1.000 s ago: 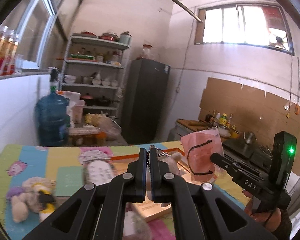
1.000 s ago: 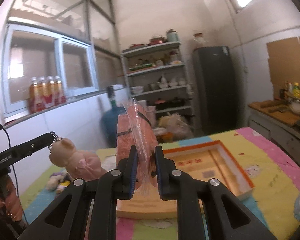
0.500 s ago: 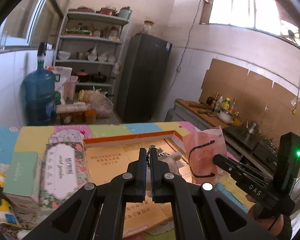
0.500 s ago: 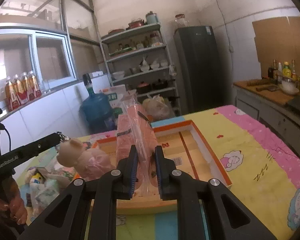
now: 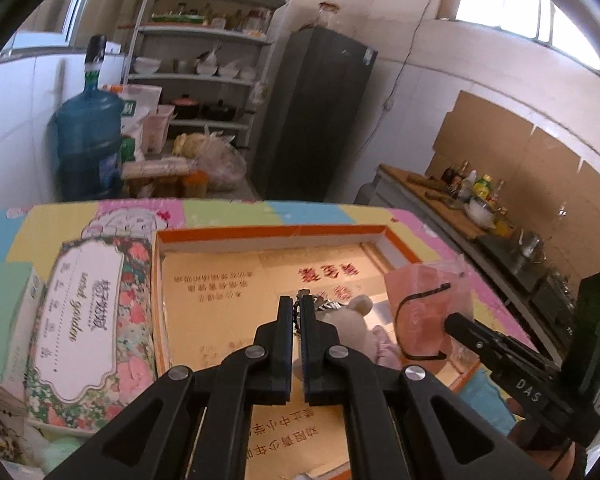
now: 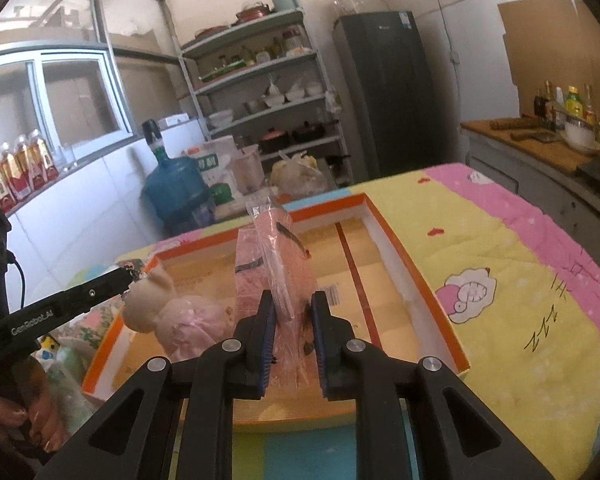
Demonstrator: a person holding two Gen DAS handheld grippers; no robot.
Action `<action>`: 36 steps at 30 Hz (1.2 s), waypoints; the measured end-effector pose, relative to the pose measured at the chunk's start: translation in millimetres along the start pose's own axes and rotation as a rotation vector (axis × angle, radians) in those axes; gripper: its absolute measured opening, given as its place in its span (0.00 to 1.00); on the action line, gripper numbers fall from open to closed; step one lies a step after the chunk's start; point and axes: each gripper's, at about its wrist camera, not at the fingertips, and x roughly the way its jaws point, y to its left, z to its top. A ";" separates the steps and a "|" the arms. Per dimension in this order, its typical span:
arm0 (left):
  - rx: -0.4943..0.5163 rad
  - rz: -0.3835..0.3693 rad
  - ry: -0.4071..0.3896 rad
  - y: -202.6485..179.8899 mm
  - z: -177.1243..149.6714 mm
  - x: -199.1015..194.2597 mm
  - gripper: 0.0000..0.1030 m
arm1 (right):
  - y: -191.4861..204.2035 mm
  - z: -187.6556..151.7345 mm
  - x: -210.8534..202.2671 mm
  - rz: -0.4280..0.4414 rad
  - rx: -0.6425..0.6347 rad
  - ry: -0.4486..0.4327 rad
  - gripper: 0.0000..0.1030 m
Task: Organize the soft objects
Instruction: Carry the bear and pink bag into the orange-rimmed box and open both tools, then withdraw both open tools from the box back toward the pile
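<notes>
Both grippers tilt downward over the orange-rimmed box. The left gripper has its fingers pinched narrow on the keychain of a beige plush toy, which hangs inside the box's left half. The right gripper is easing its fingers open, with a pink bagged item standing upright between them in the box's middle. Left arm reads "GenRobot.AI"; right reads "DAS". Left of the box, a floral pack reads "secret garden".
</notes>
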 end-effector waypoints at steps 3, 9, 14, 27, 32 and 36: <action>-0.023 -0.006 0.025 3.5 -1.1 9.0 0.05 | -5.0 1.8 4.7 0.000 0.022 0.019 0.20; -0.050 0.028 0.006 6.8 -1.6 9.8 0.53 | -11.2 3.6 16.0 -0.030 0.037 0.066 0.26; -0.032 0.047 -0.020 3.4 0.2 3.5 0.56 | -10.4 3.9 18.7 -0.038 0.034 0.069 0.34; 0.057 0.088 -0.148 -11.3 4.5 -44.5 0.65 | 4.3 7.5 -2.4 -0.065 0.004 -0.006 0.59; 0.091 0.130 -0.191 -11.1 0.6 -67.5 0.65 | 17.5 6.8 -17.1 -0.072 -0.016 -0.039 0.59; 0.095 0.162 -0.218 -7.2 -2.4 -86.1 0.65 | 31.8 6.0 -30.2 -0.057 -0.032 -0.064 0.59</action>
